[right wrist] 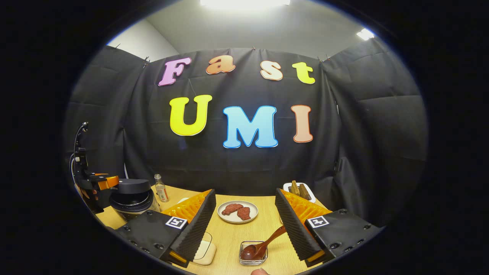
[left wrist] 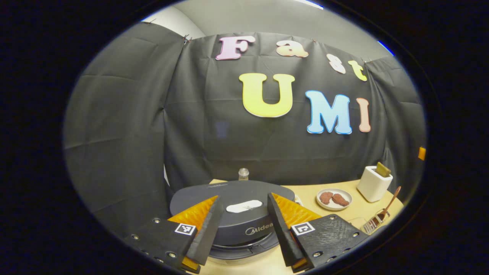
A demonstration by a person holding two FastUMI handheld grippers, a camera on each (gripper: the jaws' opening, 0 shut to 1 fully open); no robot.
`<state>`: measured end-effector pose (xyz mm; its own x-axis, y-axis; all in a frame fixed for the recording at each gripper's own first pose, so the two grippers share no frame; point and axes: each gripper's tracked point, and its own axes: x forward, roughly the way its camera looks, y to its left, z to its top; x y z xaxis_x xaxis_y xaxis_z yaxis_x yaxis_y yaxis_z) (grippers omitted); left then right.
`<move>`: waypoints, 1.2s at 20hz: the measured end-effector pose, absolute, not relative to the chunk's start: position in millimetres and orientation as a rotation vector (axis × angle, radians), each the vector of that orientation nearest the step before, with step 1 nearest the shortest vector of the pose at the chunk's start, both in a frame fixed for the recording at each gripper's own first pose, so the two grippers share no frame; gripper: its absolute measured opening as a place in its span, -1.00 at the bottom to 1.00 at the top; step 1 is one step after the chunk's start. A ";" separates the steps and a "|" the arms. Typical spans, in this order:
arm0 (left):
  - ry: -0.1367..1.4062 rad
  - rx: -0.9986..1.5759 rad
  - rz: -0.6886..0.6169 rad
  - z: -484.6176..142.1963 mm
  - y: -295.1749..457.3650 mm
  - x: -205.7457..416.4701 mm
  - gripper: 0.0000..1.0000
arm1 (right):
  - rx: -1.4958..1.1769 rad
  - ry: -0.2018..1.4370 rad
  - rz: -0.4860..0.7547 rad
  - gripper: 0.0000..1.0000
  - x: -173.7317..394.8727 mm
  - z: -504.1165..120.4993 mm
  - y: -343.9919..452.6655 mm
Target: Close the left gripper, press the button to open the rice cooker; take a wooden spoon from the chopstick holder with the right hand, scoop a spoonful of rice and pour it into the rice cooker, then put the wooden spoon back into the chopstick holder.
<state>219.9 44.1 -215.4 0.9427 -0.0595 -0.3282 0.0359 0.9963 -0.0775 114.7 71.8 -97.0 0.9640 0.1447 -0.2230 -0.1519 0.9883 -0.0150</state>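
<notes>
The dark grey rice cooker (left wrist: 233,225) stands close in front of me in the left gripper view, lid down, with a white button (left wrist: 244,206) on top. My left gripper (left wrist: 243,195) is open, its fingers spread on either side of that button, just above the lid. The wooden spoon (right wrist: 263,244) leans in a small clear chopstick holder (right wrist: 253,255) low between the open fingers of my right gripper (right wrist: 244,191), which holds nothing. In the right gripper view the rice cooker (right wrist: 131,194) is at the far left, with the left gripper (right wrist: 95,183) beside it.
A plate (right wrist: 229,218) with two brown pieces sits mid-table. A white toaster (left wrist: 372,185) with bread stands at the back right, and a small bottle (right wrist: 161,189) behind the cooker. A pale shallow container (right wrist: 204,250) lies partly hidden behind one finger of my right gripper.
</notes>
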 end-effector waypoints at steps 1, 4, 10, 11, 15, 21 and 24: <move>0.346 -0.070 -0.051 -222.3 43.1 216.9 0.55 | -0.033 0.226 0.150 0.96 113.7 -97.3 71.9; 0.360 -0.068 -0.053 -235.1 39.6 209.7 0.52 | -0.031 0.232 0.150 0.96 112.9 -99.6 73.2; 0.364 -0.062 -0.057 -251.0 37.0 201.8 0.51 | -0.052 0.242 0.149 0.96 110.9 -102.5 75.3; 0.364 -0.065 -0.055 -253.3 37.2 199.9 0.53 | -0.055 0.244 0.148 0.96 110.9 -103.1 75.9; 0.378 -0.066 -0.051 -266.8 34.2 195.5 0.53 | -0.070 0.245 0.152 0.96 111.2 -100.9 79.5; 0.391 -0.053 -0.049 -281.1 30.9 183.8 0.59 | -0.077 0.258 0.160 0.96 107.1 -105.8 84.7; 0.357 -0.063 -0.091 -276.1 32.2 187.8 0.59 | -0.074 0.258 0.165 0.96 105.0 -104.4 88.6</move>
<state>187.8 32.2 -276.1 0.9329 -0.1000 -0.3461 0.0776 0.9939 -0.0780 105.0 88.6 -104.4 0.9533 0.1532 -0.2602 -0.1722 0.9837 -0.0516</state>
